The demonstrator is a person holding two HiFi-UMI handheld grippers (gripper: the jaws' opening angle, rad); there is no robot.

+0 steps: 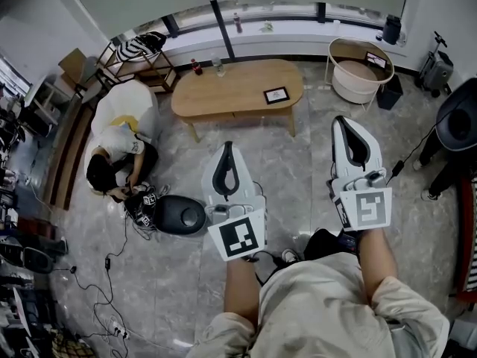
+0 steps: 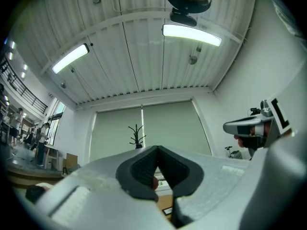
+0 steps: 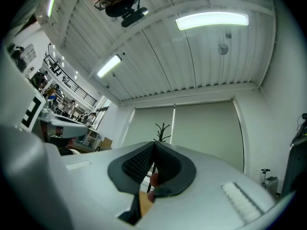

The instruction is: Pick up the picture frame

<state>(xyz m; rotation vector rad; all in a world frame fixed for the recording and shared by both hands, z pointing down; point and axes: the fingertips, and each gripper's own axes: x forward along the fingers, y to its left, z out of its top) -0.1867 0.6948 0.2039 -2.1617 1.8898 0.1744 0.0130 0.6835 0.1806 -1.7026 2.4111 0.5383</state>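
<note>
- Across the room ahead of me, one grey stone floor lies bare between my claws and the furniture, so that stretch is open.
- One oval wooden tabletop stands beyond it, with its long front edge towards me.
- One person crouches on the floor at the left among cables, well away from the tabletop's right end.
- One round tub stands just right of the tabletop.
- I count two claws. The left claw and the right claw are both closed tight with nothing between the jaws, and both are raised over the floor.
- One picture frame lies flat near the tabletop's right end, close to the front edge. It is ahead of both claws, between them, and well apart from each.
- Two small bottles stand near the tabletop's far left edge.
</note>
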